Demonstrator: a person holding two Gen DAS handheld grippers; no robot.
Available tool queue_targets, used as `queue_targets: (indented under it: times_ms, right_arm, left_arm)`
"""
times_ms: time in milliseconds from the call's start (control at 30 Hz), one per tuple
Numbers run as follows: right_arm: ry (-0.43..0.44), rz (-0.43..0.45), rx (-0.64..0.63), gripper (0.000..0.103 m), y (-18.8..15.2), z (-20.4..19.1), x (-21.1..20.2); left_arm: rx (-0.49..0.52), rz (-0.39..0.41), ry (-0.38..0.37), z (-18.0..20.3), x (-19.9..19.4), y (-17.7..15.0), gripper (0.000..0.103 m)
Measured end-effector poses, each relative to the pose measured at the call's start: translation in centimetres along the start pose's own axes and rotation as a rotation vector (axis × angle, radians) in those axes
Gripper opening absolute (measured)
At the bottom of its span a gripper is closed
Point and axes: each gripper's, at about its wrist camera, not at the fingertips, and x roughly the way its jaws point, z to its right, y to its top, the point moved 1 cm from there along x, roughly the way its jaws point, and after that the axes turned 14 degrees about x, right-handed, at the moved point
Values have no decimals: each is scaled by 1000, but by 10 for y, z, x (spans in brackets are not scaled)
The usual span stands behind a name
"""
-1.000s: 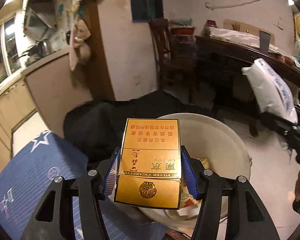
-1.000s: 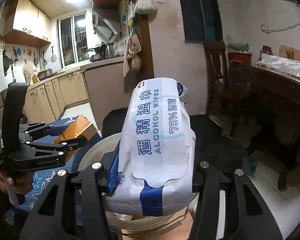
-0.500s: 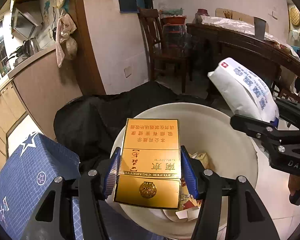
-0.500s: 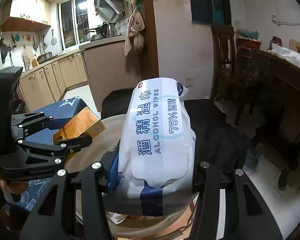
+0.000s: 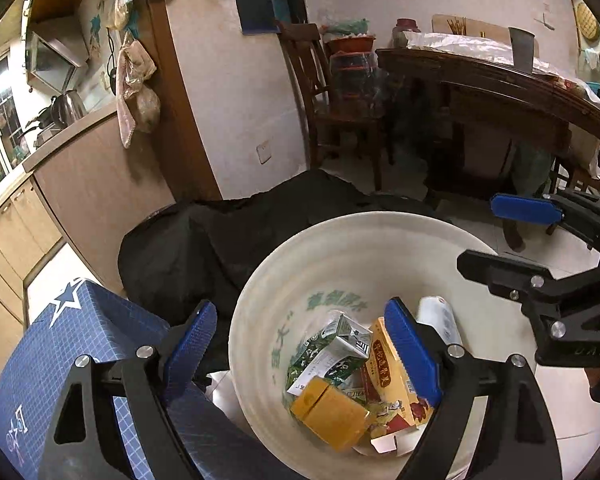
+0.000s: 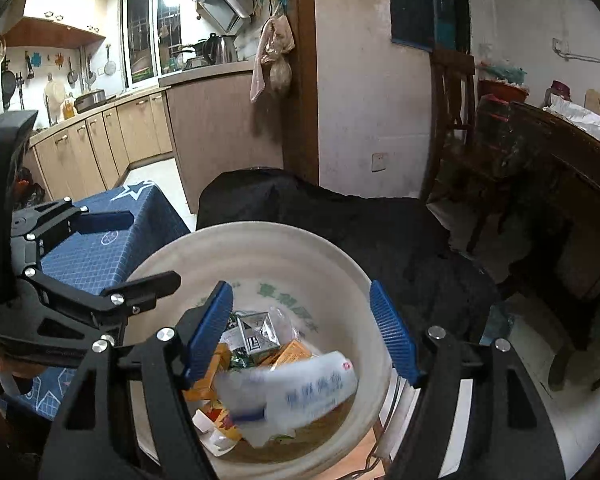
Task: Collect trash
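Observation:
A cream plastic bucket (image 5: 340, 224) (image 6: 260, 229) stands below both grippers. My left gripper (image 5: 300, 348) hangs over it, jaws opening, with nothing between the blue pads. The gold cigarette box (image 5: 328, 416) lies loose on the trash at the bucket's bottom. My right gripper (image 6: 300, 332) is also over the bucket, jaws opening and empty. Beneath it the white alcohol wipes pack (image 6: 300, 390) is blurred inside the bucket; it shows as a white end (image 5: 436, 316) in the left wrist view. Each gripper appears in the other's view: the right gripper (image 5: 496, 236), the left gripper (image 6: 136, 248).
In the bucket lie a green-white carton (image 5: 332, 348) and a yellow-red box (image 5: 388, 380). A blue star-patterned cover (image 5: 60, 360) is left of the bucket, a black cloth heap (image 5: 220, 240) behind it. A dark wooden table (image 5: 500, 92) and chair (image 5: 332, 100) stand beyond, kitchen counters (image 6: 140, 128) far left.
Both grippers have opened. The gold cigarette box left the left gripper and the wipes pack left the right gripper; both dropped into the bucket.

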Motion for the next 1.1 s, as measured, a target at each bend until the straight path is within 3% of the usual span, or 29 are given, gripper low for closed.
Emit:
queue_targets:
  times_ms: [300, 400, 500, 567, 667, 733, 833, 933, 1100]
  right_arm:
    - [0, 21, 12, 69, -5, -3, -15]
    - [6, 65, 24, 79, -9, -5, -32]
    - [-23, 161, 37, 98, -20, -10, -60]
    - [-45, 209, 45, 98, -27, -13, -77]
    - [-84, 292, 89, 98, -45, -16, -106]
    - [-67, 324, 136, 98, -60, -16, -129]
    - [-98, 270, 162, 98, -76, -18, -148]
    - [-138, 315, 170, 98, -94, -23, -168]
    - [-174, 329, 159, 98, -127, -36, -194]
  left_arm:
    - [31, 33, 22, 7, -16, 1, 86]
    - [31, 49, 14, 10, -27, -5, 86]
    - [16, 81, 12, 15, -43, -15, 89]
    - [1, 116, 21, 19, -57, -26, 96]
    - [25, 199, -16, 30, -82, -47, 98]
    - [58, 206, -44, 38, -94, -60, 98]
    - [72, 249, -59, 46, -117, -84, 98]
    - [-4, 275, -67, 46, -144, -109, 98]
    - [-104, 309, 27, 45, -186, -140, 98]
